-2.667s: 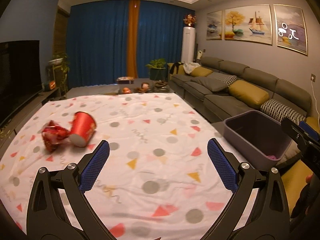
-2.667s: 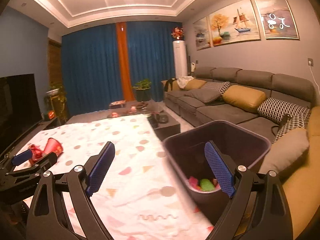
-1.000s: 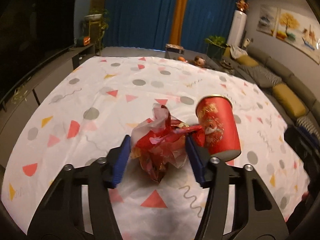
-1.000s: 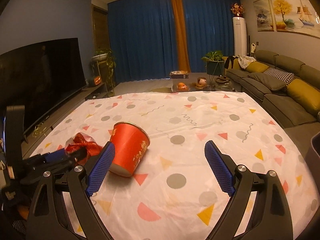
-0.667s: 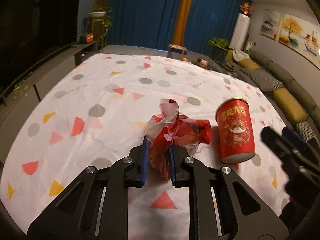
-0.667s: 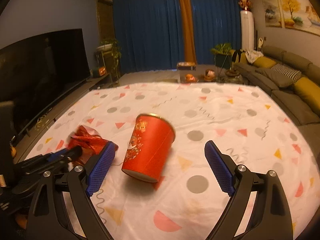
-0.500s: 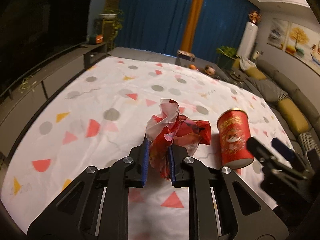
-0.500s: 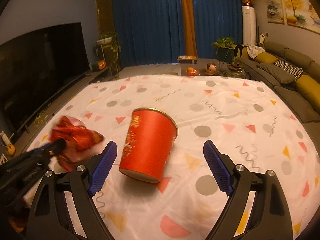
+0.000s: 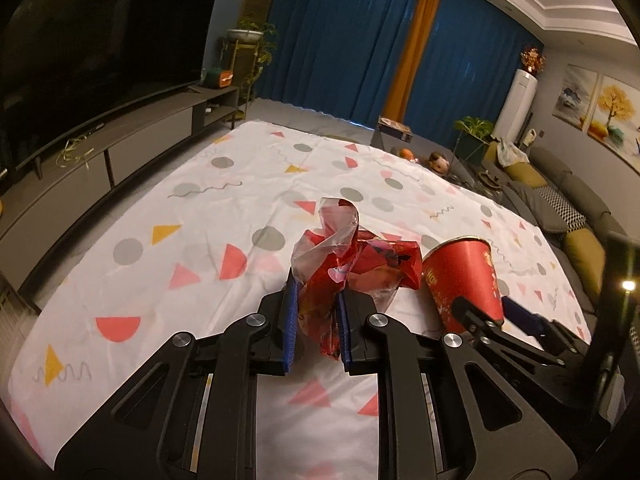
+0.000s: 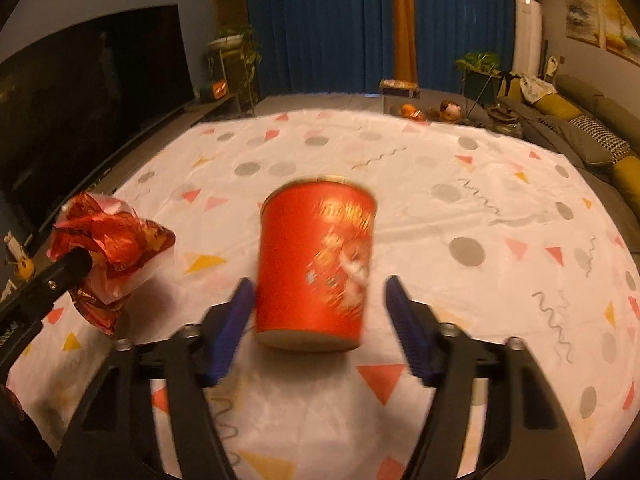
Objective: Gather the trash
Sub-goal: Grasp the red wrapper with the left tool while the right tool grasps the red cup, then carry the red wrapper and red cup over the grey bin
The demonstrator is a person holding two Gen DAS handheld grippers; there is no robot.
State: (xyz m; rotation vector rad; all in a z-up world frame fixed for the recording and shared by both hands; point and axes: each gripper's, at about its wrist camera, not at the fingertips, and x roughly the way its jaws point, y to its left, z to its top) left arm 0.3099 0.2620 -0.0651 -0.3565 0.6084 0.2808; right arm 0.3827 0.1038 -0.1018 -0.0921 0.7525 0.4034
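Observation:
My left gripper (image 9: pixel 316 322) is shut on a crumpled red and clear plastic wrapper (image 9: pixel 352 264) and holds it just above the patterned tablecloth (image 9: pixel 248 208). The wrapper (image 10: pixel 112 256) and the left gripper's fingertip also show at the left of the right wrist view. A red paper cup (image 10: pixel 316 264) lies on its side on the cloth. My right gripper (image 10: pixel 320 312) is open with one finger on each side of the cup, the left finger close to it. The cup (image 9: pixel 464 280) and the right gripper (image 9: pixel 492 312) show at the right of the left wrist view.
A TV (image 9: pixel 80 64) on a low cabinet runs along the left of the table. A grey sofa (image 9: pixel 580 216) with yellow cushions stands to the right. A low coffee table (image 10: pixel 432 112) with small items lies beyond the far table edge.
My left gripper closed on the wrapper and lifted it slightly. My right gripper moved in around the red cup and its jaws narrowed.

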